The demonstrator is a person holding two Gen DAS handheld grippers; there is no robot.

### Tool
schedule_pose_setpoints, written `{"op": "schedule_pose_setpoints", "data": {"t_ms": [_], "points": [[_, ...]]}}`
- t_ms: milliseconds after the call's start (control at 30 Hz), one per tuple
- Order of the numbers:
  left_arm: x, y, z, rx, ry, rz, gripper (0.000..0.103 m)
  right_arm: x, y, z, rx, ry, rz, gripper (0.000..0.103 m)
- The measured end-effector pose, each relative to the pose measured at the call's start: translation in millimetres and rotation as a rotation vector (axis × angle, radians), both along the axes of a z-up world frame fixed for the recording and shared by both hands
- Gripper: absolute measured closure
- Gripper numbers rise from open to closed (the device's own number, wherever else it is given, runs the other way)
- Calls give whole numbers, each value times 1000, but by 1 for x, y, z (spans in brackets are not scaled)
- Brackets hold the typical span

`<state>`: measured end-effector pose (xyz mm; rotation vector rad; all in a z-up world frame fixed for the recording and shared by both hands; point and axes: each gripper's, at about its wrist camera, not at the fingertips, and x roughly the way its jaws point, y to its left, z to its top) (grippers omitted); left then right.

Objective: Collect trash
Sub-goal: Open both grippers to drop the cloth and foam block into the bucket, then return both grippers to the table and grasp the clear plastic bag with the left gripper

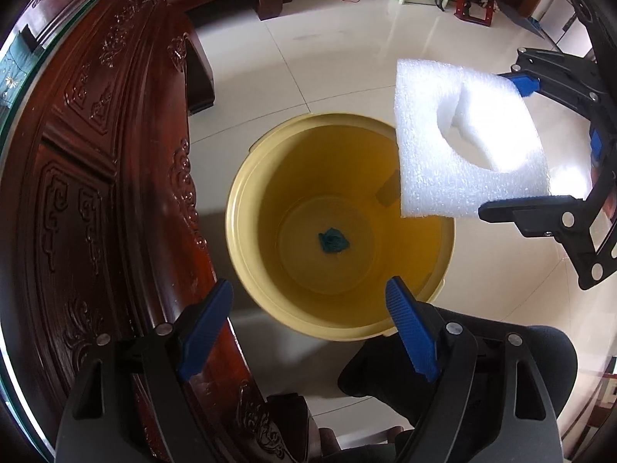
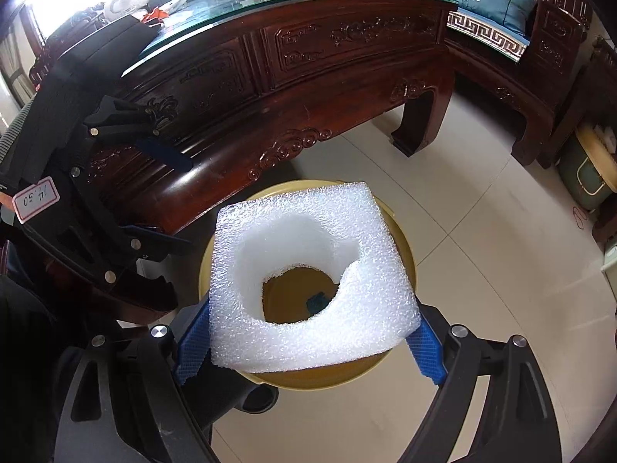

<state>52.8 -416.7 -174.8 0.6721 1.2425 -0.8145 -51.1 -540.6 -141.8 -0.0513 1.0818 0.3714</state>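
Left wrist view: steeply down, close above yellow bin [image 1: 339, 227], carved table [image 1: 115, 200] at left. Right wrist view: down and forward over same bin [image 2: 308, 376], facing table's [image 2: 270, 77] long side. Shared: bin, foam piece [image 1: 462, 146], tiled floor [image 1: 308, 77].

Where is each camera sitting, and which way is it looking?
Left wrist: sits on the left gripper, looking steeply down into the yellow bin beside the carved table; its own open, empty fingers and a dark trouser leg show.
Right wrist: sits on the right gripper, looking down through the hole in the white foam it holds over the bin; its own fingers show.
Shared: bin, foam, teal scrap inside, table, tiled floor, and each sees the other gripper.
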Motion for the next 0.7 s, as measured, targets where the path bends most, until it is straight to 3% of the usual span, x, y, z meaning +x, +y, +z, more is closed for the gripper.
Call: {"op": "schedule_pose_setpoints", "data": {"t_ms": [100,400,700], "points": [[3,3,0,-2,1,8,22,4,6,2,-20,-4,23,13],[0,2,1,-6,4,-9,22,8,12,3,-33,12,43,13],[-7,1,9,-35,-9,-18,22,-11,15,17,-50,-40,16,13]]}}
